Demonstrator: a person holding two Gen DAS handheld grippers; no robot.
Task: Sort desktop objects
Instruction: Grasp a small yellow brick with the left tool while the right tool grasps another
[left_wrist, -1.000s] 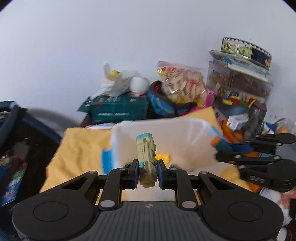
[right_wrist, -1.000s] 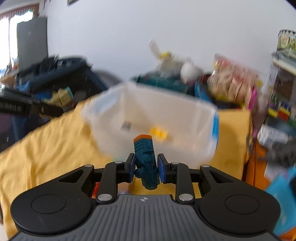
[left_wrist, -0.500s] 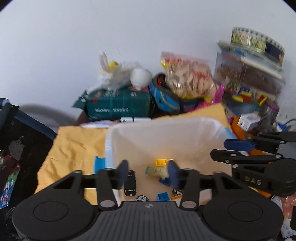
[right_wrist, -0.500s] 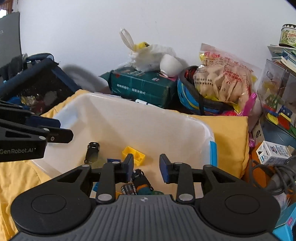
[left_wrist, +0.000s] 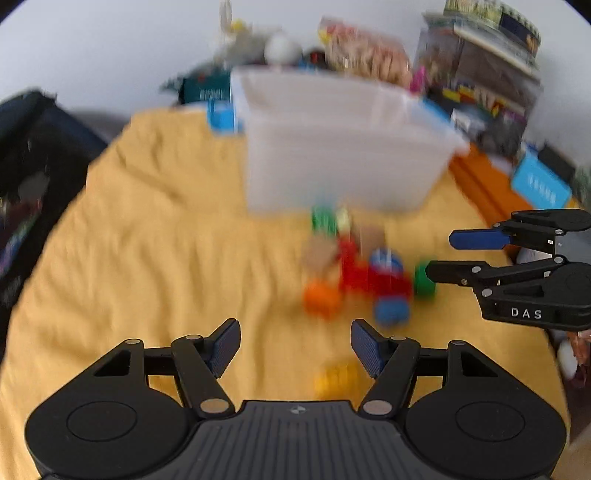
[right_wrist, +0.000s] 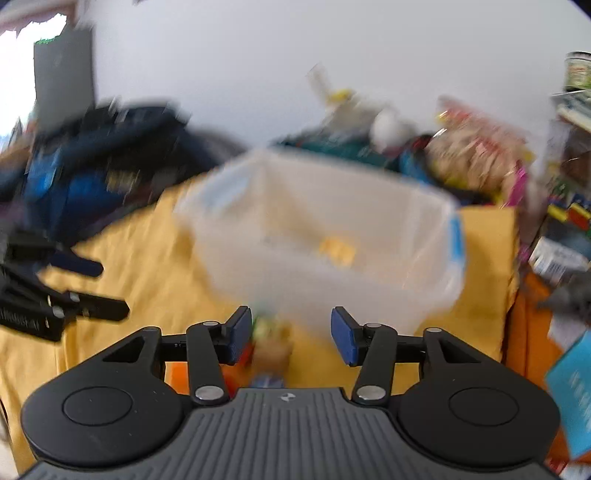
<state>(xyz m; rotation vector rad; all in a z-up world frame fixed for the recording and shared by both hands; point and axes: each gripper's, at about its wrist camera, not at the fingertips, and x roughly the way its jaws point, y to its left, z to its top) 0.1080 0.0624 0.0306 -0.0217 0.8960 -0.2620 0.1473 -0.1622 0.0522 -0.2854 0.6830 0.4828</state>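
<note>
Toys (left_wrist: 354, 273) lie heaped on yellow cloth (left_wrist: 177, 236) before the clear bin (left_wrist: 343, 147). Left gripper (left_wrist: 295, 345) and right gripper (right_wrist: 291, 334): jaws apart, opening, gripping nothing. Frames blurred.

cloth (left_wrist: 166, 236) yellow | bin (left_wrist: 343, 147) translucent white, blue latches | gripper pads (left_wrist: 225, 345) blue

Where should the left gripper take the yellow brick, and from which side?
Across the yellow brick's two short sides, coming from above. It lies alone on the cloth, clear of the toy pile, just inside the left gripper's right finger; those jaws are opening, empty. Blur hides its exact shape.
</note>
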